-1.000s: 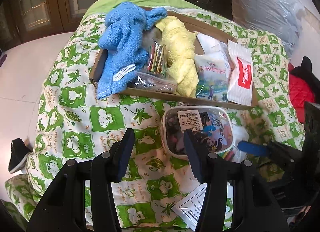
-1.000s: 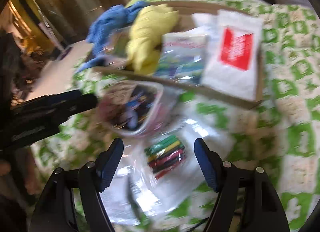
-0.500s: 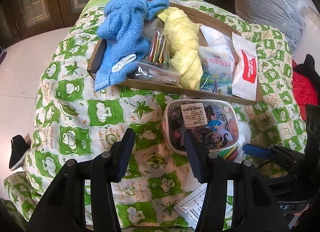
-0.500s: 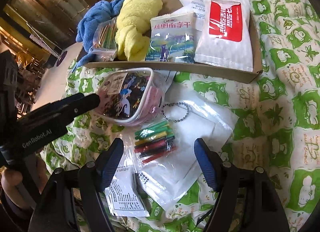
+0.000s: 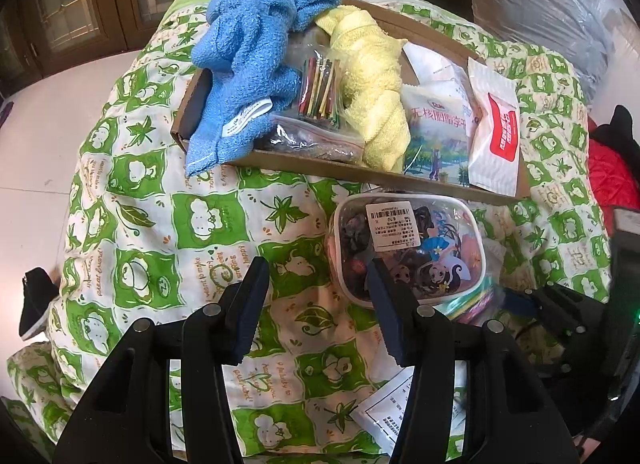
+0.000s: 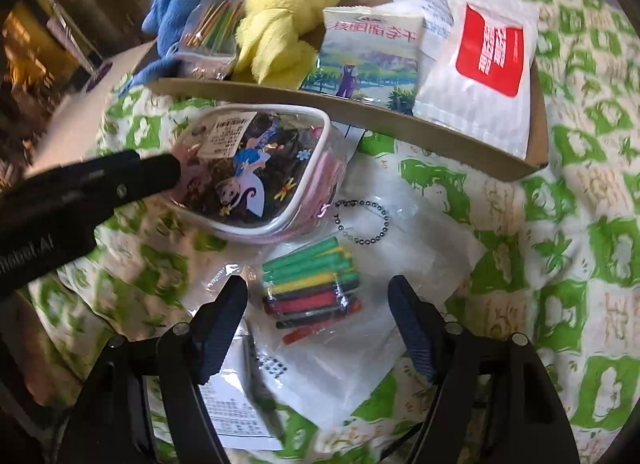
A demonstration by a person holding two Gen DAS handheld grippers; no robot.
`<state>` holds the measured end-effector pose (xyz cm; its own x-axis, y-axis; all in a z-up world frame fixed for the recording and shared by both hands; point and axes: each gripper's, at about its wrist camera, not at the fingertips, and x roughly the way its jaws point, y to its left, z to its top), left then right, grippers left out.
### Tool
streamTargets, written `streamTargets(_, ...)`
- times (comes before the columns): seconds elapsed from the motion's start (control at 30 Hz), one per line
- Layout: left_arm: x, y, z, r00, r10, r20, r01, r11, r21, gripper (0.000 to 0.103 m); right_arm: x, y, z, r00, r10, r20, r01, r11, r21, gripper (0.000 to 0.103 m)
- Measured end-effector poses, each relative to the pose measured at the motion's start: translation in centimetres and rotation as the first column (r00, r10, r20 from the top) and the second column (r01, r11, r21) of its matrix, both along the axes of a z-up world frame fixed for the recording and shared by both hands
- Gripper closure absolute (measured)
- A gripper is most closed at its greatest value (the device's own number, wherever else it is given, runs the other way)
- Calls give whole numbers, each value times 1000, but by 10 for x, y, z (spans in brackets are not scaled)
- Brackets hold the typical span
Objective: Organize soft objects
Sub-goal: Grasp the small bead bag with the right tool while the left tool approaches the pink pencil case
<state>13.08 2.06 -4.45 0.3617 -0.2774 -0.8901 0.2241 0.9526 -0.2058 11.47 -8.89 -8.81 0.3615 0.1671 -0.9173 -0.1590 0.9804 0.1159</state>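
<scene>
A cardboard tray [image 5: 304, 160] on a green-and-white quilt holds a blue towel [image 5: 248, 64], a yellow towel [image 5: 372, 76], a bag of coloured sticks [image 5: 320, 92] and snack packets [image 5: 496, 132]. A clear cartoon pouch [image 5: 408, 248] lies in front of the tray, also in the right wrist view [image 6: 256, 172]. My left gripper [image 5: 316, 276] is open, its right finger over the pouch's near edge. My right gripper [image 6: 316, 296] is open, low over a clear bag of coloured sticks [image 6: 316, 292].
A bead chain [image 6: 360, 220] lies between the pouch and the stick bag. A printed paper sheet [image 6: 236, 404] lies near the right gripper. The tray [image 6: 460, 144] fills the far side. Floor and a dark shoe [image 5: 36, 300] lie left of the bed; a red garment [image 5: 612, 176] lies right.
The left gripper has edged forward toward the pouch. The right gripper has moved closer over the stick bag, which now sits between its fingers.
</scene>
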Motion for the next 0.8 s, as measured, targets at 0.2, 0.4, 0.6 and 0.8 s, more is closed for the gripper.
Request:
streamTargets(0.2,8,-6,-5,999,-30,-21,29,998,-48,52,-3,-27,6,999,-46,1,46,997,57,95)
streamTargets(0.4,36,-14,-6,999,-52,1,52,996,-74,52,-3,-50,6,997,-79,-7,79,982,173,95)
streamTargets(0.6,47,-22,-14,994,-112,-15,108,982,-154,42,-4,-55,5,998,-64,0,63,979,193,95)
streamTargets(0.8,16,-44,-7,962,-272,-33,266,954,-136,41,-2,-66,8,998,-70,5,67,976,206,95)
